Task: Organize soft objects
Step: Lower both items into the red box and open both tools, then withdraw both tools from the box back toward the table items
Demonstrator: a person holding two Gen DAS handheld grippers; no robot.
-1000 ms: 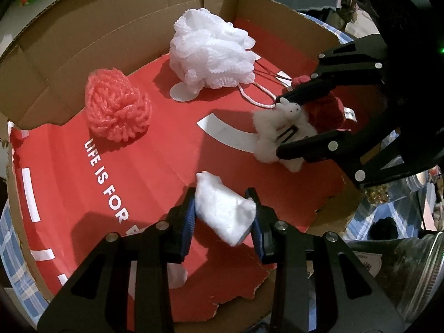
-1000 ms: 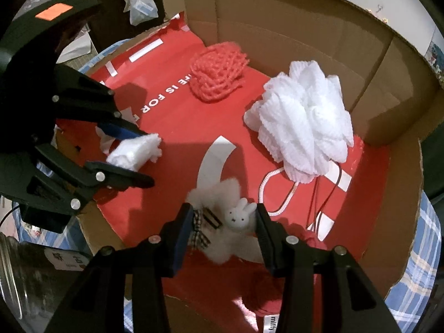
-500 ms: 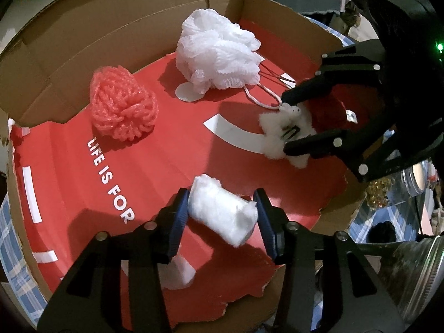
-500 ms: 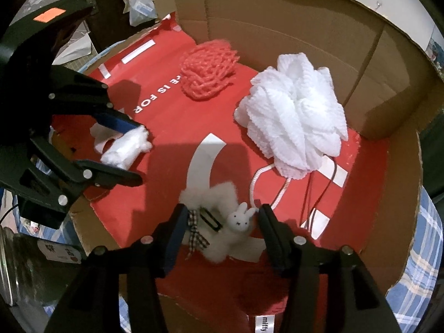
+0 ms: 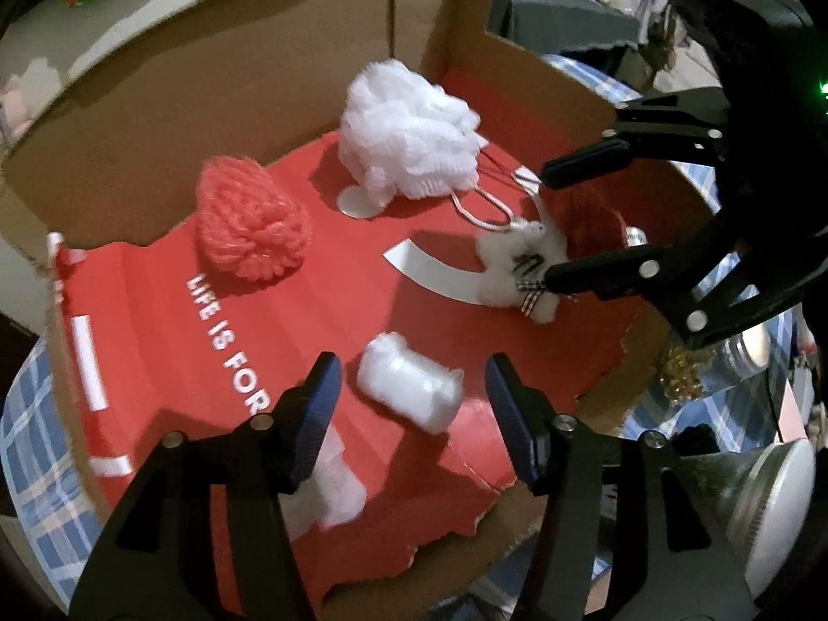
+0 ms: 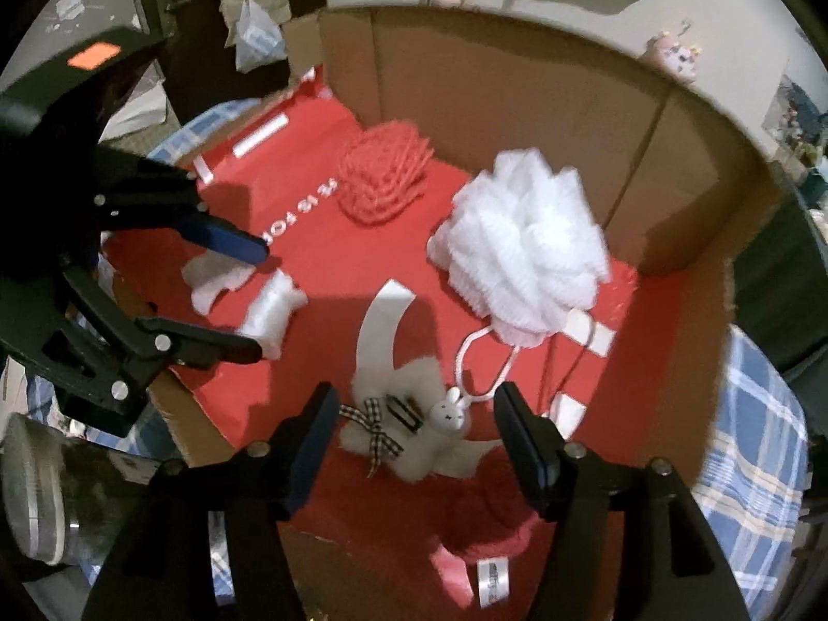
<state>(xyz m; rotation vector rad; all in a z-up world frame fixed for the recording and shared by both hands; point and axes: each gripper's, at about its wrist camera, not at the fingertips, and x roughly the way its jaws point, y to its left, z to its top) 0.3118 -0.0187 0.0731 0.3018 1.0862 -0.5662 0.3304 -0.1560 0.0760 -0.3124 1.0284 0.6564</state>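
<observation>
Both grippers opening: cotton roll (image 5: pixel 411 388) btwn left gripper (image 5: pixel 411 403) pads (untouched).

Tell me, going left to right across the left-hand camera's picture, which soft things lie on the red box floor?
Coral yarn pompom → white cotton wad → white mesh bath pouf → small fluffy white bunny charm.
</observation>
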